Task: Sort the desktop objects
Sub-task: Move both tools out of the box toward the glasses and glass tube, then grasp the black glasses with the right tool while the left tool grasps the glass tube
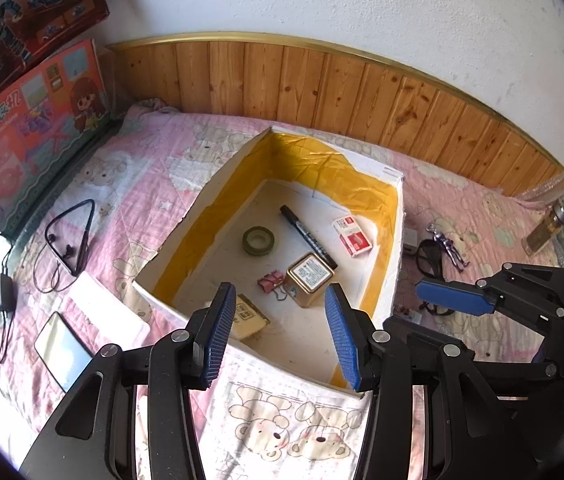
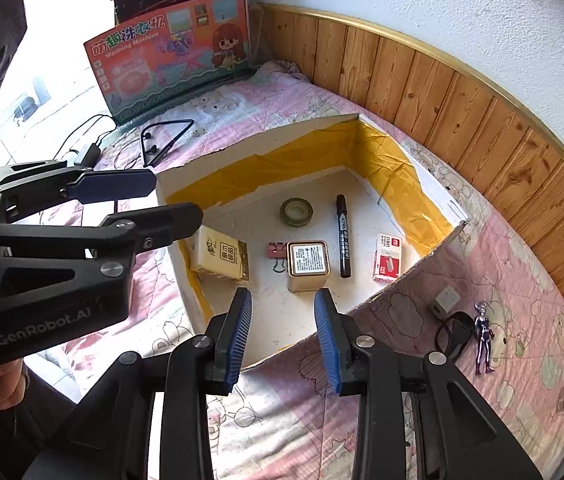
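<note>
Both my grippers hover above near edge of box (image 2: 421,184); left gripper (image 1: 280,334) jaws wide apart, empty; right gripper (image 2: 283,338) jaws apart, nothing between. Tape roll (image 2: 297,211), marker (image 2: 343,236), tin (image 2: 307,264), eraser pack (image 2: 389,258) already inside box. Judged between picks; next target probably purple figurine (image 2: 483,336) on bedspread (image 2: 521,280), right of box; needs reach right, narrow pinch.

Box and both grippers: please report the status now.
Left gripper open, empty. Right gripper open, empty. Box holds tape roll, marker, tin. Figurine outside on blanket. Nothing in the way.
</note>
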`<action>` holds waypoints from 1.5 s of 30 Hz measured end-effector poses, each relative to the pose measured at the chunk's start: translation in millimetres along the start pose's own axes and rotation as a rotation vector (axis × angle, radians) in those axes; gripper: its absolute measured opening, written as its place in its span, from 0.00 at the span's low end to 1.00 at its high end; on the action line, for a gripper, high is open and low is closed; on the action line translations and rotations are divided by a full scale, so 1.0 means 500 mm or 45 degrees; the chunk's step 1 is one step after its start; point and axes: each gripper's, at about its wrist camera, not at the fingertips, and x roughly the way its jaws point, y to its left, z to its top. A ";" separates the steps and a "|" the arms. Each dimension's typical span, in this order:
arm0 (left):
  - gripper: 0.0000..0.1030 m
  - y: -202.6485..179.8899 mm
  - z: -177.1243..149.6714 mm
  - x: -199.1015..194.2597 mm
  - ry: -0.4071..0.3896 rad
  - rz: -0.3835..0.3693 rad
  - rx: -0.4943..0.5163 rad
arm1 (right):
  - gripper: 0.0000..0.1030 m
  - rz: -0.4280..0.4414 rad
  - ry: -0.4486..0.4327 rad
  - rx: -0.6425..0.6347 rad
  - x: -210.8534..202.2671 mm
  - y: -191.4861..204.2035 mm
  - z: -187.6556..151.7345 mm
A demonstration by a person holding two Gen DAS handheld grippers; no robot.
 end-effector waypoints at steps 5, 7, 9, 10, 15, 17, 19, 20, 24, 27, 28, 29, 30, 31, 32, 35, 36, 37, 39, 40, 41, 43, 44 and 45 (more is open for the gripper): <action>0.48 -0.032 -0.016 -0.014 -0.002 -0.046 0.041 | 0.35 0.018 -0.114 0.041 -0.044 -0.006 -0.041; 0.48 -0.050 -0.022 -0.015 0.010 -0.070 0.058 | 0.35 0.035 -0.150 0.070 -0.057 -0.014 -0.058; 0.48 -0.068 -0.027 -0.015 0.025 -0.097 0.076 | 0.36 0.058 -0.187 0.112 -0.067 -0.028 -0.079; 0.48 -0.079 -0.031 -0.014 0.035 -0.113 0.084 | 0.36 0.070 -0.208 0.138 -0.073 -0.037 -0.090; 0.48 -0.147 -0.048 -0.002 0.083 -0.212 0.148 | 0.36 0.055 -0.279 0.257 -0.102 -0.099 -0.131; 0.48 -0.179 -0.056 0.008 0.106 -0.237 0.182 | 0.36 0.038 -0.319 0.306 -0.123 -0.133 -0.143; 0.48 -0.213 -0.062 0.021 0.132 -0.257 0.215 | 0.37 0.010 -0.344 0.359 -0.134 -0.169 -0.156; 0.48 -0.230 -0.067 0.030 0.151 -0.270 0.230 | 0.39 -0.003 -0.344 0.385 -0.134 -0.188 -0.163; 0.48 -0.286 -0.085 0.073 0.230 -0.301 0.270 | 0.40 -0.074 -0.278 0.505 -0.097 -0.272 -0.196; 0.48 -0.313 -0.093 0.120 0.294 -0.293 0.263 | 0.42 -0.084 -0.183 0.597 -0.040 -0.332 -0.228; 0.48 -0.319 -0.095 0.139 0.320 -0.292 0.252 | 0.48 -0.071 -0.158 0.634 -0.018 -0.351 -0.240; 0.48 -0.324 -0.095 0.157 0.341 -0.294 0.240 | 0.51 -0.058 -0.135 0.669 0.004 -0.369 -0.249; 0.48 -0.328 -0.094 0.176 0.361 -0.296 0.223 | 0.51 -0.051 -0.108 0.699 0.026 -0.387 -0.259; 0.48 -0.333 -0.092 0.198 0.383 -0.295 0.202 | 0.51 -0.037 -0.076 0.718 0.049 -0.400 -0.263; 0.48 -0.337 -0.090 0.217 0.400 -0.296 0.184 | 0.52 -0.017 -0.055 0.738 0.071 -0.414 -0.264; 0.48 -0.347 -0.092 0.278 0.446 -0.277 0.152 | 0.63 0.008 -0.017 0.770 0.129 -0.440 -0.257; 0.48 -0.347 -0.094 0.300 0.453 -0.261 0.141 | 0.65 0.005 -0.010 0.764 0.147 -0.444 -0.252; 0.48 -0.345 -0.096 0.320 0.459 -0.241 0.126 | 0.68 0.000 0.002 0.748 0.166 -0.448 -0.246; 0.48 -0.336 -0.100 0.361 0.482 -0.207 0.086 | 0.69 -0.018 0.025 0.720 0.202 -0.453 -0.235; 0.48 -0.330 -0.101 0.379 0.496 -0.199 0.061 | 0.70 -0.029 0.041 0.707 0.220 -0.456 -0.231; 0.48 -0.325 -0.100 0.394 0.510 -0.192 0.035 | 0.70 -0.043 0.058 0.690 0.236 -0.458 -0.228; 0.48 -0.319 -0.094 0.414 0.513 -0.209 -0.009 | 0.70 -0.094 0.095 0.641 0.266 -0.458 -0.229; 0.48 -0.322 -0.092 0.418 0.506 -0.219 -0.003 | 0.70 -0.116 0.078 0.601 0.269 -0.456 -0.229; 0.48 -0.328 -0.092 0.420 0.496 -0.226 0.020 | 0.71 -0.140 0.066 0.556 0.271 -0.451 -0.229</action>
